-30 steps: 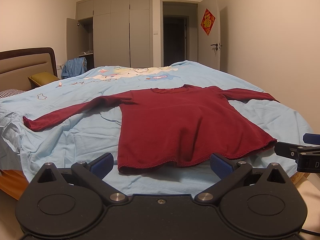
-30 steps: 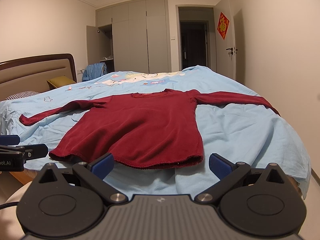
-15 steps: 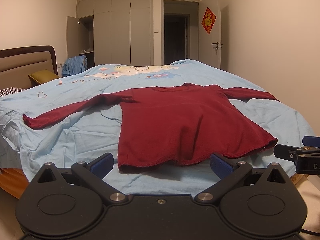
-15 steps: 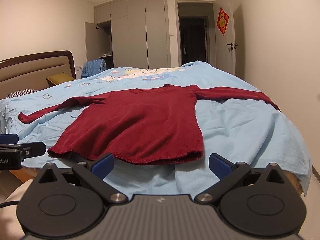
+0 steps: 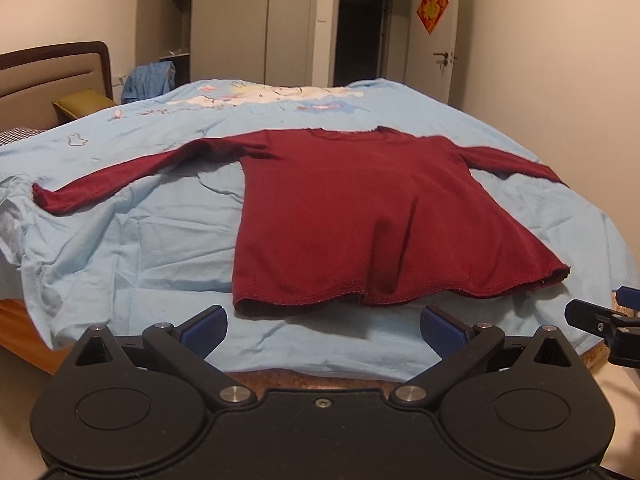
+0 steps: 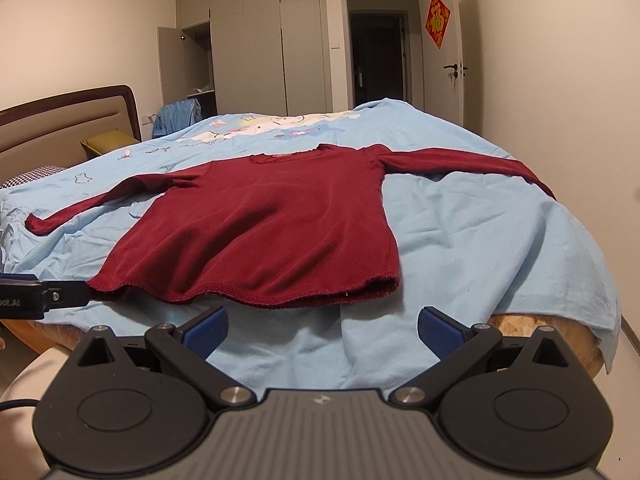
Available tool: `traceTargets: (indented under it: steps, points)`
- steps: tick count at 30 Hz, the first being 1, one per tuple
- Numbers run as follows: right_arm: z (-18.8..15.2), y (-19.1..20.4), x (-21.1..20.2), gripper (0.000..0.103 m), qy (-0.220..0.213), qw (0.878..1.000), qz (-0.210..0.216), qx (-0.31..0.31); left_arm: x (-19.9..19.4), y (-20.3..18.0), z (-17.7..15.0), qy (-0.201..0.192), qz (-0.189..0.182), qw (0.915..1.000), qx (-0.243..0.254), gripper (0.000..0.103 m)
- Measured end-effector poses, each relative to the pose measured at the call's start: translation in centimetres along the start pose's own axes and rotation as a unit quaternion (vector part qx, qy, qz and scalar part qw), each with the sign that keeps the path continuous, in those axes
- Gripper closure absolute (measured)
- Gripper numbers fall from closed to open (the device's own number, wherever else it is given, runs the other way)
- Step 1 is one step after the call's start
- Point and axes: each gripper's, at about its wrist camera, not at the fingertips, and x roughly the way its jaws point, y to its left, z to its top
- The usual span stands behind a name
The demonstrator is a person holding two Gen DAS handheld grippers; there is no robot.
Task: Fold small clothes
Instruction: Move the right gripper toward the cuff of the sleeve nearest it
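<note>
Shirt [image 5: 360, 208]: lay flat, collar away, hem nearest, sleeves spread sideways.
Left gripper [image 5: 324, 330]: jaws wide apart, empty.
Right gripper [image 6: 322, 330]: likewise spread, empty.
Writing: none readable.

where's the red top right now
The red top lies spread flat on the light blue bedsheet, sleeves out to both sides, its hem near the bed's foot edge just ahead of both open grippers.
</note>
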Motion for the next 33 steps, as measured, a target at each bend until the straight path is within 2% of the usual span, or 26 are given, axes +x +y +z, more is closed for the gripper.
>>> traceTargets:
  steps: [7, 15, 25, 33]
  points:
    - [0.0, -0.9, 1.4, 0.000, 0.038, 0.999, 0.003, 0.014, 2.6, -0.4, 1.5, 0.022, -0.019, 0.9989, 0.036, 0.001]
    - [-0.3, -1.9, 3.1, 0.000, 0.071, 0.997, -0.013, 0.028, 5.6, 0.5, 4.4, 0.030, -0.018, 0.9990, 0.029, 0.001]
    - [1.0, -3.2, 5.4, 0.000, 0.066, 0.998, -0.014, 0.020, 11.8, 0.8, 8.2, 0.038, -0.013, 0.9992, 0.003, 0.001]
    - [2.2, -6.0, 7.9, 0.000, 0.049, 0.995, 0.017, 0.085, 16.7, -0.2, 10.8, 0.022, 0.012, 0.9997, -0.004, 0.001]
